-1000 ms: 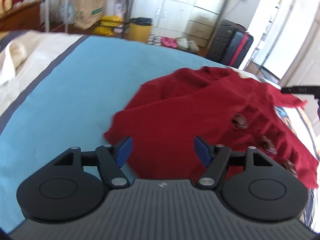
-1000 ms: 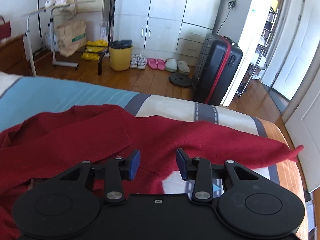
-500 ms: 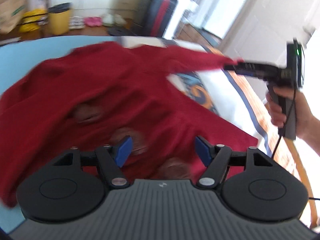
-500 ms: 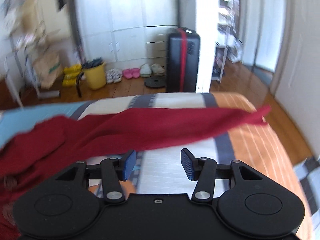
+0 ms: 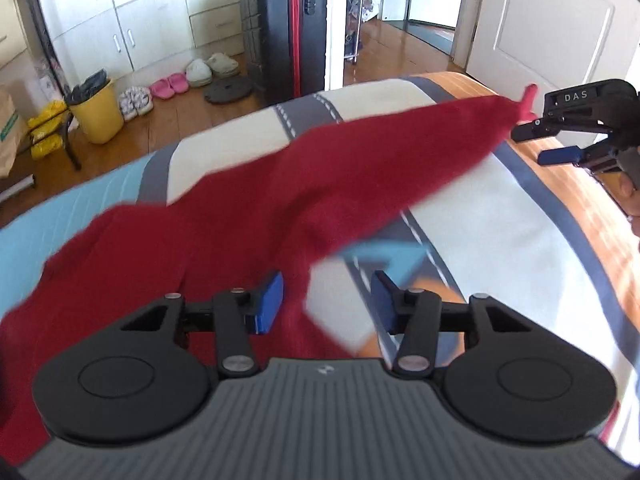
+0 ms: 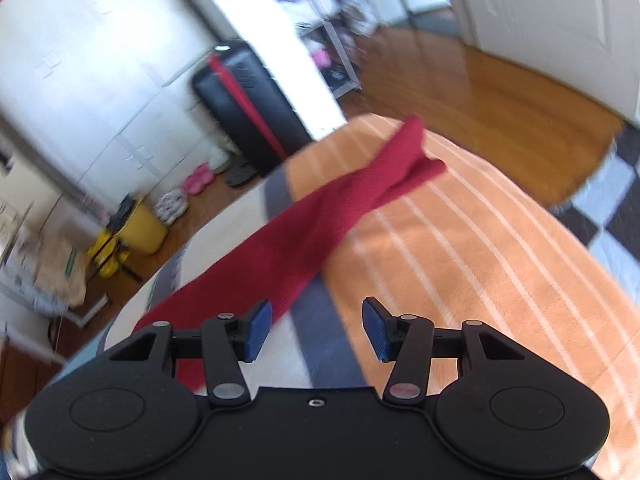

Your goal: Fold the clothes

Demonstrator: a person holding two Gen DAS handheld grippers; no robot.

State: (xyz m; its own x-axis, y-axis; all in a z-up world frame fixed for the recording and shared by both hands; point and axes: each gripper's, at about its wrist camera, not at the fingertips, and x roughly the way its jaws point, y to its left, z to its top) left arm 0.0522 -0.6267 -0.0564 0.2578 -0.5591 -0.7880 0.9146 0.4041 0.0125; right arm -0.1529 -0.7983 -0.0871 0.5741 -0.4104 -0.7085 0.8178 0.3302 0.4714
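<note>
— Sleeve [image 5: 400,160] now runs long across the bed [image 5: 520,240], where a second ago it lay bunched with the sweater [image 5: 160,248].
— Meaning?
— Likely laid out for folding. Red knit, blurred, cuff [image 6: 416,156] on the orange stripes.
— Tools?
— Left gripper [image 5: 326,304] and right gripper [image 6: 316,330] both spread, holding nothing.

Black suitcase [image 5: 285,28] with red stripe, yellow bin [image 5: 98,114], pink slippers [image 5: 169,84], white cabinets [image 5: 132,12], wooden floor [image 5: 384,54]
</note>
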